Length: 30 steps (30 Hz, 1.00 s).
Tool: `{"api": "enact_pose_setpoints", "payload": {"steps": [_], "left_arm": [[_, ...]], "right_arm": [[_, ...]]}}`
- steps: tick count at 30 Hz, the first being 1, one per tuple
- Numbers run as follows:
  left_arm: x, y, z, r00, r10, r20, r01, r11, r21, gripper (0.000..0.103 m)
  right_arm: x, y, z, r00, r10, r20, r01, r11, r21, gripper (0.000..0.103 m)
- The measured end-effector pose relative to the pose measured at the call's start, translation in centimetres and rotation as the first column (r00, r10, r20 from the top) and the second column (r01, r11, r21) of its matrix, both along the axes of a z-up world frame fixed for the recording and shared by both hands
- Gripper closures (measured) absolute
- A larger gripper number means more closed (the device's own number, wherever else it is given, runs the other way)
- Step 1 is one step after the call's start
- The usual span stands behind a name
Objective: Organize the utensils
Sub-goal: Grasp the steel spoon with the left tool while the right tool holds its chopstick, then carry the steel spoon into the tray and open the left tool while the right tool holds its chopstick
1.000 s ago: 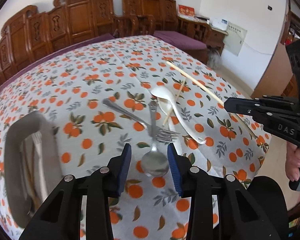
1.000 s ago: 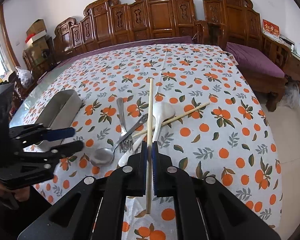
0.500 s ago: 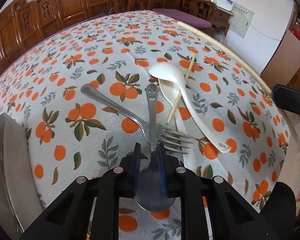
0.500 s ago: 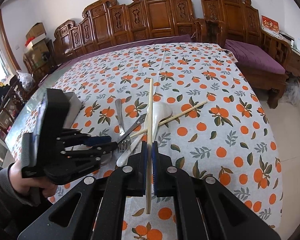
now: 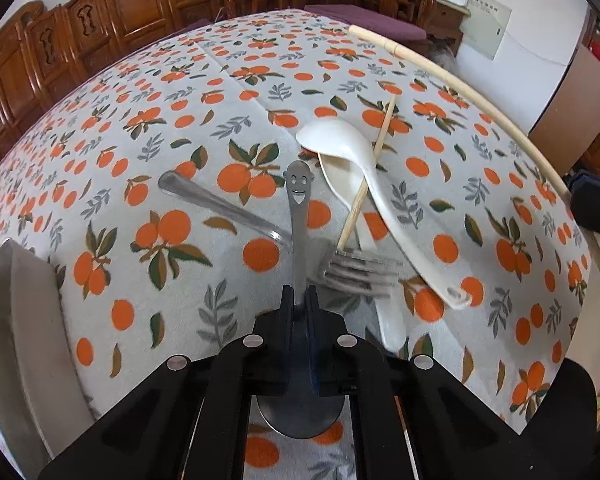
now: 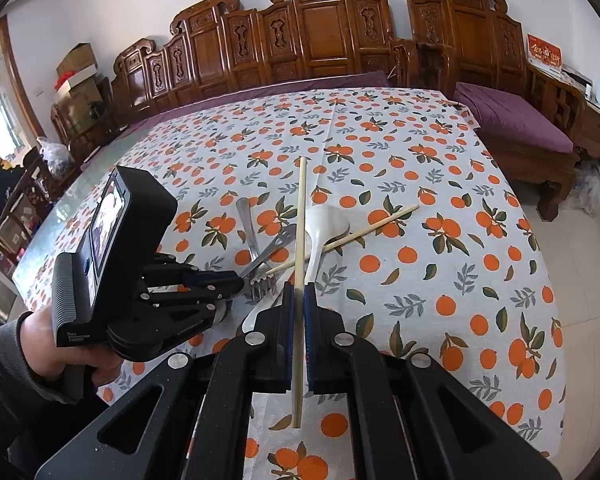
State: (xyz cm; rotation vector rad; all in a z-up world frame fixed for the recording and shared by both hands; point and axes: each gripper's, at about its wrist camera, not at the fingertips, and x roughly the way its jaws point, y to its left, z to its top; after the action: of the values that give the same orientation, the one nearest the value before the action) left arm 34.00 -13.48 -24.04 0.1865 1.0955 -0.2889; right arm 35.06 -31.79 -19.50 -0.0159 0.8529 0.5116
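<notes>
Your left tool (image 5: 299,300) sits low over the table's near edge, its jaws pinched tight on the neck of the metal spoon (image 5: 298,208) (the one with a smiling face on its handle end); the bowl lies under the tool body, the handle points away toward the far edge. In the right wrist view your left hand (image 6: 56,344) grips that tool from the near-left corner. To its left, a grey tray (image 5: 16,320) rests at the left edge of the table (image 5: 228,80). Just right of the spoon, a fork (image 5: 236,216) lies crossed beneath it, tines touching. Further right, two white spoons (image 5: 364,176) overlap, with a loose chopstick (image 5: 366,184) laid across them. Your right tool (image 6: 297,308) hovers over the near edge, clamped on the other chopstick (image 6: 300,264), which juts out over the pile. A second ago the left tool stood wide around the spoon's bowl; half a second ago it was nearly closed; now it is closed on the neck. The right tool has kept its hold throughout.
</notes>
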Motion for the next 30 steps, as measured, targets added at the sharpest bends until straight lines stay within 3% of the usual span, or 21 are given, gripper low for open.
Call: {"api": "enact_pose_setpoints", "payload": {"steps": [20,30], "left_arm": [[-6.4,4.4,7.6,0.987,0.094,0.131,-0.096,0.995,0.009,0.098],[-8.2,8.2,9.1,0.975,0.155,0.16,-0.156,0.988,-0.005,0.098]], "right_arm": [[-2.0,1.5,2.3,0.997,0.057,0.05,-0.058,0.998,0.028,0.097],[-3.5,3.6,2.7,0.992,0.106,0.068,-0.106,0.994,0.004,0.097]]}}
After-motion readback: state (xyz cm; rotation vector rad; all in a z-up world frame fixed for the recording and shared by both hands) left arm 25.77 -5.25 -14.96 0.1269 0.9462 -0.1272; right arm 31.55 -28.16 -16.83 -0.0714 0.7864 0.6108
